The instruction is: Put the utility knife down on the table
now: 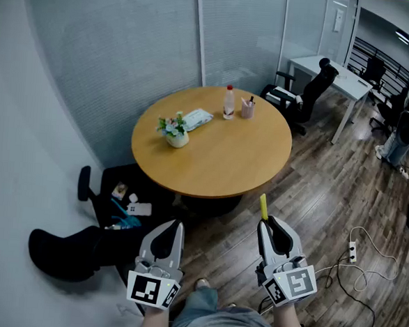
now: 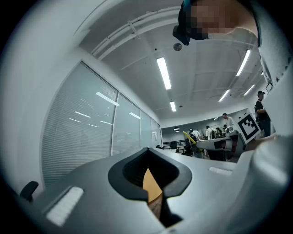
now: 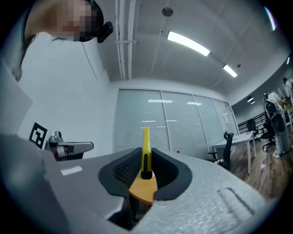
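A yellow utility knife (image 1: 263, 206) sticks up out of my right gripper (image 1: 274, 230), which is shut on it in front of the round wooden table (image 1: 212, 160). In the right gripper view the knife (image 3: 146, 151) stands upright between the closed jaws, with the table edge (image 3: 142, 191) seen below it. My left gripper (image 1: 165, 239) hangs at the same height to the left, shut and holding nothing; its own view shows only a sliver of table (image 2: 151, 185) past its jaws.
On the table stand a small flower pot (image 1: 174, 130), a tissue pack (image 1: 196, 118), a bottle (image 1: 229, 102) and a pen cup (image 1: 248, 108). An overturned black chair (image 1: 80, 241) lies at the left. Cables and a power strip (image 1: 352, 253) lie on the floor at the right.
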Demonstrator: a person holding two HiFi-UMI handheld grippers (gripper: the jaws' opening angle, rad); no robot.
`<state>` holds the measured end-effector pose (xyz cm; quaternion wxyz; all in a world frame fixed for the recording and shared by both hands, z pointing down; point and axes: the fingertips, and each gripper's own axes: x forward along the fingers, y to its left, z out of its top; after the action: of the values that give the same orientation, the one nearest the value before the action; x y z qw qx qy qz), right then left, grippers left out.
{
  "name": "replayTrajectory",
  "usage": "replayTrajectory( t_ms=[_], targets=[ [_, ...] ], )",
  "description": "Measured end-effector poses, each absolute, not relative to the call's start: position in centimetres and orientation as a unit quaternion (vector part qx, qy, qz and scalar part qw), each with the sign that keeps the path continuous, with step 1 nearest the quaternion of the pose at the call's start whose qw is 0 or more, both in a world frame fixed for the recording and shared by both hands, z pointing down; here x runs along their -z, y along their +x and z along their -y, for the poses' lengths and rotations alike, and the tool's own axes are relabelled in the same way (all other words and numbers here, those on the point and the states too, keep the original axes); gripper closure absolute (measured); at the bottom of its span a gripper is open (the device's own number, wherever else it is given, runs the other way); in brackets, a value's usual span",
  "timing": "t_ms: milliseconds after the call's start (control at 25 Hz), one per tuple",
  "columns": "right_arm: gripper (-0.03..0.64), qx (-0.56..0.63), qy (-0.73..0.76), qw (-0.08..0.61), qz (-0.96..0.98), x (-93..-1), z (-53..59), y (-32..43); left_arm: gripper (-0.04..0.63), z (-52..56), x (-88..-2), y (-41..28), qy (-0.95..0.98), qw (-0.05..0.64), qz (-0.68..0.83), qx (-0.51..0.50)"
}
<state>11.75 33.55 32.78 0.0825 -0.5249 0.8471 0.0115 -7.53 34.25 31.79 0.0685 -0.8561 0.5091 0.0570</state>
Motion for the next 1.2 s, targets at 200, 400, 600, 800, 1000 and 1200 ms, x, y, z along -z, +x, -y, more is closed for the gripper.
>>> replayTrajectory(
  t_ms=[200,400,600,800,1000,1200],
  targets=[
    [0.551,-0.008,-0.527,0.086,-0.846,-32.9,-32.9,11.5,0.584,-33.6,-32.0,-7.6,-0.858,0.068,-0.505,-0.055],
    [0.551,-0.006,-0.530,0.084,-0.844,-33.0,-32.0,11.1,0.584,-32.5,-32.0,-8.0,-0.861,0.066,-0.502,-0.056],
    [0.551,-0.005,-0.538,0.086,-0.839,-33.1,-30.8,10.9,0.584,-31.0,-31.9,-8.3,-0.864,0.065,-0.495,-0.058],
    [0.551,0.008,-0.547,0.099,-0.831,-33.1,-28.9,10.8,0.584,-29.1,-31.8,-8.7,-0.870,0.064,-0.486,-0.060],
    [0.551,0.008,-0.551,0.099,-0.829,-33.2,-27.0,10.1,0.584,-26.8,-31.8,-9.4,-0.874,0.062,-0.479,-0.062],
    [0.551,0.005,-0.556,0.096,-0.826,-33.2,-25.3,9.0,0.584,-24.6,-31.8,-10.4,-0.877,0.059,-0.473,-0.063]
  ],
)
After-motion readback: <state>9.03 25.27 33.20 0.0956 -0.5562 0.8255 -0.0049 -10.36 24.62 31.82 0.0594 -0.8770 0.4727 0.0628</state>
